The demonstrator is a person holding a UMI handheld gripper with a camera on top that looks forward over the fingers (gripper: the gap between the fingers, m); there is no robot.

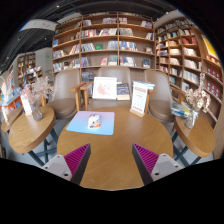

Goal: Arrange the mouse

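Currently hovering over the round wooden table (pixel 110 160), gripper (pixel 110 160) spread wide, nothing btwn the fingers. Both magenta pads (pixel 76 156) visible, angled outward, bare tabletop in the gap.

Mouse (pixel 95 122): small whitish object sitting on a light-blue mat (pixel 90 123), beyond the fingers and a bit to the left of the gripper's centre line. Sits toward the right half of the mat, not centred. Can't tell its heading from here; too small.

Other stuff on the table: white laptop/board (pixel 105 87) propped upright at the far edge w/ a darker book (pixel 123 91) just beside it, plus a standing sign card (pixel 140 99) on the far right side, tilted back on its own stand. Presumably put at the back so the near half stays free as work area. Flowers in a vase (pixel 38 95) on a neighbouring table to the left, another bunch (pixel 195 98) to the right. Bookshelves (pixel 105 40) fill the back wall.

Judgement: approach phase, grasp not yet begun. Fingers held wide prob. so the mouse can pass btwn them w/o a nudge. Next move needs fwd travel + slight leftward shift, then lower so pads bracket the mouse's sides. Risk: mat is thin and may slide or bunch if a fingertip drags on it; mouse shell smooth, could squirt out if pinched off-centre.
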